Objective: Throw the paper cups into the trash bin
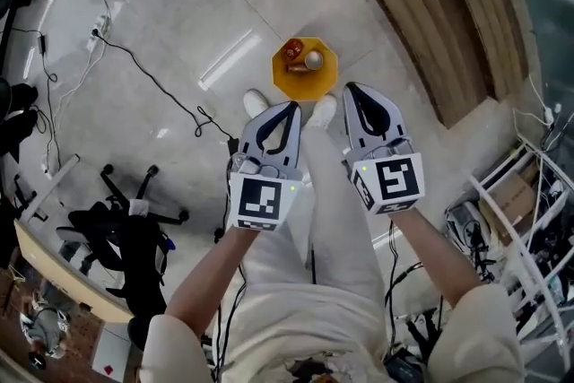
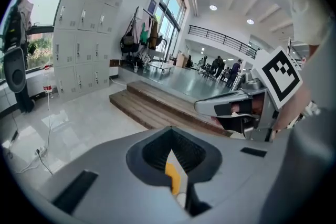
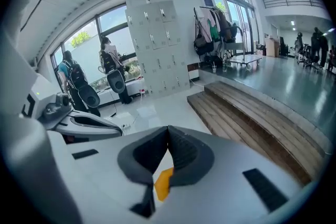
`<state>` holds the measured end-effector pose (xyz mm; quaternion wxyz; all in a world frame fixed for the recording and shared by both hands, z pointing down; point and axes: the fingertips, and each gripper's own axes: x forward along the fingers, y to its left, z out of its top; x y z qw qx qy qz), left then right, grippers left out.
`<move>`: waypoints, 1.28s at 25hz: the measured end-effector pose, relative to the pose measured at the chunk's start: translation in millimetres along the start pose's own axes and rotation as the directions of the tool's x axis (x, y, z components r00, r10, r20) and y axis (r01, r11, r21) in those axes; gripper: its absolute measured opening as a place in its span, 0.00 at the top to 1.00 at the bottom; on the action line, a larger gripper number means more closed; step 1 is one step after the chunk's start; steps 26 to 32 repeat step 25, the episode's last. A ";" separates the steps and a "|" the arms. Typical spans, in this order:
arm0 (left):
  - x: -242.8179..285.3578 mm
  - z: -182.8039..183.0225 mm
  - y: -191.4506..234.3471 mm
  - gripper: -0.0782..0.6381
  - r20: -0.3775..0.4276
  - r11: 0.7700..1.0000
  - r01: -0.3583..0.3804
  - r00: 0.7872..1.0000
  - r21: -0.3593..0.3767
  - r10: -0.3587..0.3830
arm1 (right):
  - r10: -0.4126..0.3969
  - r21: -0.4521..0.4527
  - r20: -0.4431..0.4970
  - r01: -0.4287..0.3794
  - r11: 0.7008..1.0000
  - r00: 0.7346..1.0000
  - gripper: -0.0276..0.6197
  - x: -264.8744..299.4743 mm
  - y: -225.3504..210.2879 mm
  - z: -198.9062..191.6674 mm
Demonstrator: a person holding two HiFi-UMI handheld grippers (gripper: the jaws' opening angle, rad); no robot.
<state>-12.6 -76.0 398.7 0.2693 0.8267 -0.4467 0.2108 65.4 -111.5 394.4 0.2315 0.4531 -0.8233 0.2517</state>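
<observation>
Straight below me on the pale floor is a yellow octagonal stand (image 1: 321, 75). It carries a white paper cup (image 1: 313, 60) and a reddish-orange cup (image 1: 293, 52). My left gripper (image 1: 292, 107) and right gripper (image 1: 348, 89) hang side by side above my legs, short of the stand. Each has its jaws shut tip to tip with nothing held. In the left gripper view the shut left gripper (image 2: 171, 138) shows a sliver of yellow behind its jaws, and the right gripper (image 2: 231, 110) is beside it. The right gripper view shows the same yellow behind the shut right gripper (image 3: 167, 132). No trash bin is recognisable.
My two white shoes (image 1: 256, 102) stand just before the stand. Wooden steps (image 1: 430, 4) run along the upper right. Black cables (image 1: 152, 78) cross the floor at left, near a black office chair (image 1: 126, 224). A white rack (image 1: 529, 220) is at right. Grey lockers (image 2: 84, 34) line a wall.
</observation>
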 end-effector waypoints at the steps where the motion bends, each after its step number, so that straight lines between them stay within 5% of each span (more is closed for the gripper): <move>1: -10.1 15.3 -4.8 0.88 0.016 1.000 -0.002 1.000 -0.006 0.002 | 0.004 -0.002 0.014 -0.004 1.000 1.000 0.95 -12.8 3.1 15.9; 10: -99.2 137.0 -54.1 0.88 0.121 1.000 0.004 0.993 -0.025 -0.001 | 0.066 -0.048 0.108 -0.061 0.997 0.992 0.95 -104.7 33.6 122.0; 16: -156.0 190.4 -83.2 0.88 0.202 0.999 0.008 0.979 0.034 -0.015 | 0.110 -0.097 0.174 -0.094 0.991 0.979 0.95 -155.9 63.0 172.4; 32: -205.6 231.8 -116.7 0.88 0.248 0.998 -0.001 0.969 0.069 -0.017 | 0.134 -0.108 0.241 -0.110 0.988 0.961 0.95 -216.3 76.2 197.1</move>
